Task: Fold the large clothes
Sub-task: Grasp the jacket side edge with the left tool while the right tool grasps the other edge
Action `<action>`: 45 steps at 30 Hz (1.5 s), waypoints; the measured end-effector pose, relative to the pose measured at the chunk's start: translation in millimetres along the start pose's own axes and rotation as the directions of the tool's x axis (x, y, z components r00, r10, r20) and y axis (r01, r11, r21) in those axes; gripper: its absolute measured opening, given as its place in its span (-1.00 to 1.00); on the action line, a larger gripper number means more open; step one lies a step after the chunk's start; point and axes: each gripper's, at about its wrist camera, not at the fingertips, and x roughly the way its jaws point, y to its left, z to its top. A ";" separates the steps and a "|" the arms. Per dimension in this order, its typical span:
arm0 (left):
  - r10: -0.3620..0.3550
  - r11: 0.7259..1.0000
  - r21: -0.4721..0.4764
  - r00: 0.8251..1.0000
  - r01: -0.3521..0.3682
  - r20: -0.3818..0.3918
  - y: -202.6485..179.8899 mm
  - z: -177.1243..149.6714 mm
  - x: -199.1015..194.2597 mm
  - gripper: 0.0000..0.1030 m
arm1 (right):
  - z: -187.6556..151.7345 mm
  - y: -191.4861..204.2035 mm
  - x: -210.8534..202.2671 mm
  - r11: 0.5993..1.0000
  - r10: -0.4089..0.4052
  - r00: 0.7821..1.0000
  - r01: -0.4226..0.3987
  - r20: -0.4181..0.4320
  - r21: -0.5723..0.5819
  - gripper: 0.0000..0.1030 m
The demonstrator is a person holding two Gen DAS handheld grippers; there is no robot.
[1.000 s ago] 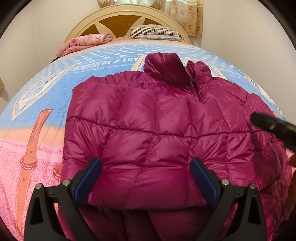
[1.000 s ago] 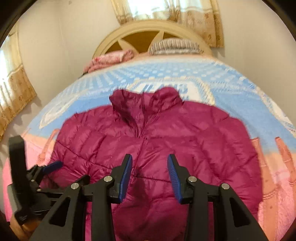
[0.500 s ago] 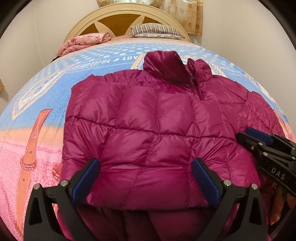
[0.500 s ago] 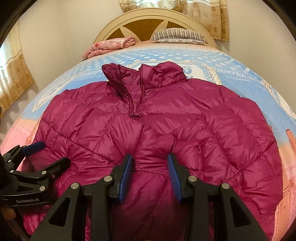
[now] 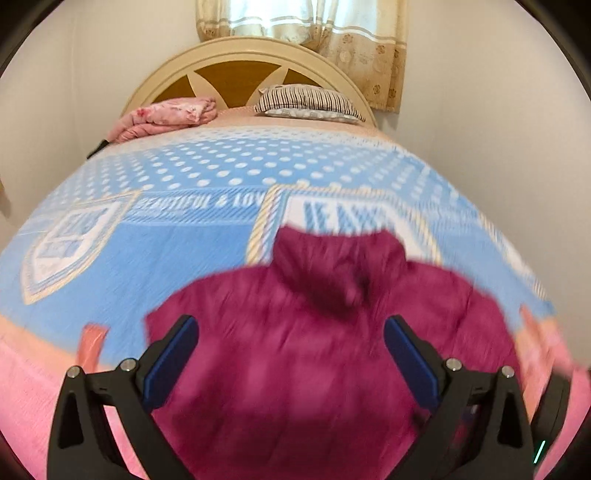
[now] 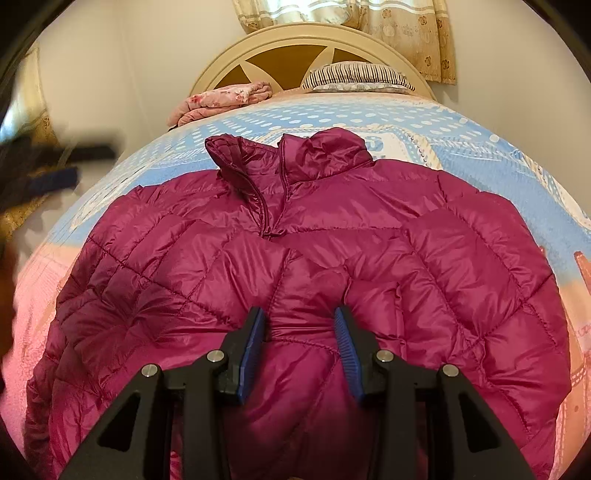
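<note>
Left hand-held gripper [image 5: 290, 363] lifted | quilted glossy jacket [image 6: 295, 280] | right hand-held gripper [image 6: 300, 347] pinching

Blue polka-dot bedspread [image 6: 461, 140] covered bed. Folded pink floral blanket [image 6: 221, 98] and striped pillow [image 6: 358, 75] lay against cream arched headboard [image 6: 280, 48]. Patterned beige curtain [image 6: 417, 33] hung behind.

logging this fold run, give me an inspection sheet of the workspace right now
surface: bed with blue and pink blanket
job's things: magenta jacket lying flat, collar toward headboard
clutter: folded pink cloth and striped pillow by the headboard
grippers: left gripper open above the jacket, view blurred; right gripper partly closed around a jacket fold, grip unclear
cables: nothing seen
surroundings: pale walls, curtain behind the headboard
</note>
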 end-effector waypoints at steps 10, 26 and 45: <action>0.032 0.999 0.021 0.991 -0.029 -0.132 -4.4 17.6 111.8 -0.39 | -0.4 -11.7 -1.6 0.994 0.085 0.996 -0.087 0.027 0.064 -0.17; -0.119 0.987 -0.106 0.993 0.117 -0.011 32.5 -35.8 91.8 -0.77 | 16.0 -31.4 -15.7 0.955 0.210 0.977 -0.214 0.042 0.207 0.34; -0.287 0.934 -0.214 0.958 0.286 0.027 53.8 -48.8 98.0 -0.77 | 216.6 -45.8 147.6 0.971 -0.155 0.922 0.209 -0.356 0.117 0.54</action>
